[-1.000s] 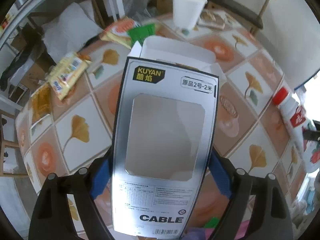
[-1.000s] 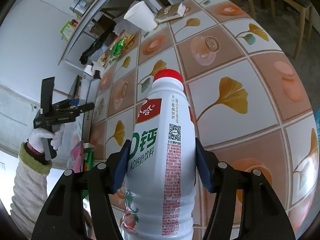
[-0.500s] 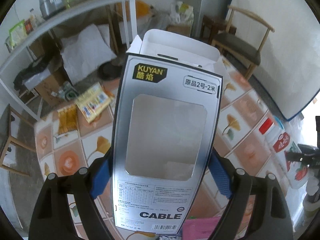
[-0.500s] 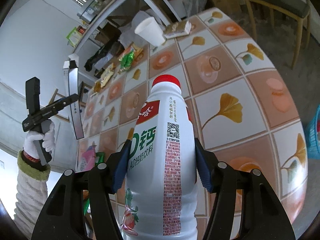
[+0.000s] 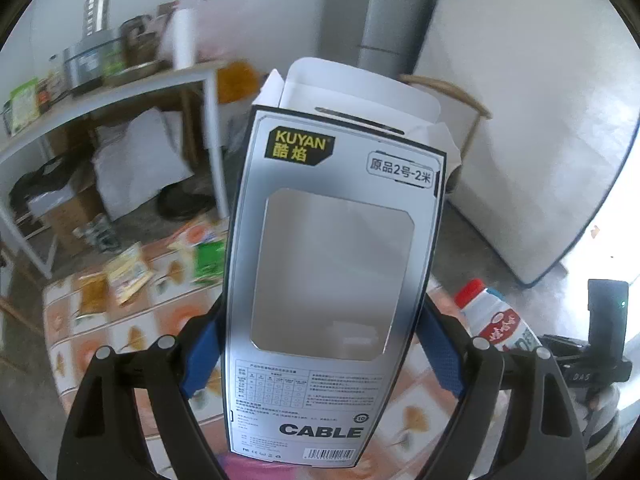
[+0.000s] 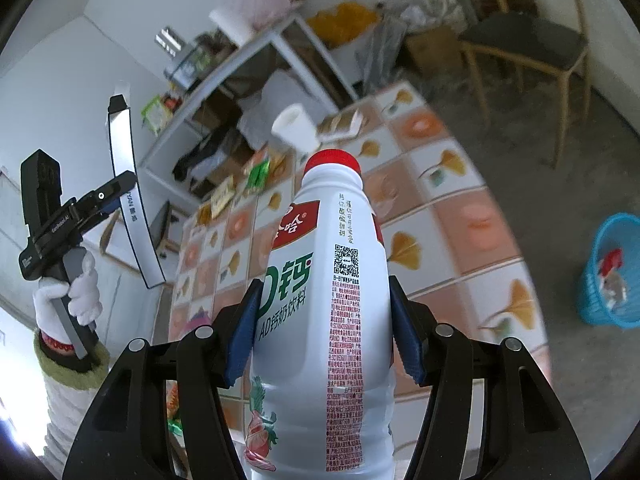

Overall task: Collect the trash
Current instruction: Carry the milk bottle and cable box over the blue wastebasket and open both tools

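While both grippers pinch trash, the round blue plastic-mesh waste basket [image 6: 612, 272] sits on the floor at 3 o'clock of the right gripper [image 6: 322, 332], so right hand is nearer. It's clamped on a white plastic drink bottle w/ red cap [image 6: 324, 320], long axis upright. Left gripper [image 5: 320, 356] squeezes a flat silver cardboard cable box [image 5: 332, 280], top flap open. Both tilt downward, above the tiled table [image 6: 460, 216].

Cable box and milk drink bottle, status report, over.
Left gripper shut on cable box. Right gripper shut on milk drink bottle. Both clear of table. Blue basket on floor, nothing blocking.
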Demonstrator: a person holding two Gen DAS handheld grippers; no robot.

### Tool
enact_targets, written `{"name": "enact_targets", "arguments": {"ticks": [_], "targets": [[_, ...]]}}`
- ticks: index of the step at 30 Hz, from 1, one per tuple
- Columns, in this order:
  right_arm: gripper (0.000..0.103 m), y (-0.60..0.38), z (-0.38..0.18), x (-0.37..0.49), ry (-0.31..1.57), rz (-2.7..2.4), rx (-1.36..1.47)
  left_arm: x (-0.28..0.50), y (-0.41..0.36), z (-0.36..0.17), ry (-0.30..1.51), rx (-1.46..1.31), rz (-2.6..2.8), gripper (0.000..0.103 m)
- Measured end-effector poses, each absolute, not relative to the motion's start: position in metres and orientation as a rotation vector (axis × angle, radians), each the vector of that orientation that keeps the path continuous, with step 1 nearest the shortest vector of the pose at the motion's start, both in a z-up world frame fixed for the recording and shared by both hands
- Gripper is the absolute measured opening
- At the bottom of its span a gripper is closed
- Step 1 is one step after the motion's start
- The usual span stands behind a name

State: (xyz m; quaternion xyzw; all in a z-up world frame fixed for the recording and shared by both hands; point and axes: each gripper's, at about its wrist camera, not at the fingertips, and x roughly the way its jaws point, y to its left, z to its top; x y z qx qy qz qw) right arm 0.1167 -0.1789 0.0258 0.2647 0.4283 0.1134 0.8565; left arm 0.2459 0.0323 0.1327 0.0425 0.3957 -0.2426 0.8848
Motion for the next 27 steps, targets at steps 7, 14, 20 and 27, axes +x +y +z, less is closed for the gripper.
{"name": "enact_targets", "arguments": {"ticks": [7, 14, 20, 27], "targets": [[0.057, -0.232, 0.043, 0.076, 0.808, 0.151, 0.595, 0.233, -0.045, 0.134, 0.849, 0.089, -0.626, 0.084], [0.057, -0.299, 0.039, 0.016, 0.732, -0.013, 0.676, 0.212, -0.158, 0.109, 0.926, 0.156, -0.798, 0.084], [0.057, -0.358, 0.016, -0.032, 0.709, -0.18, 0.75, 0.195, -0.272, 0.061, 1.031, 0.243, -0.943, 0.084], [0.057, -0.415, -0.04, -0.05, 0.737, -0.309, 0.874, 0.184, -0.376, -0.023, 1.188, 0.331, -1.023, 0.084]]}}
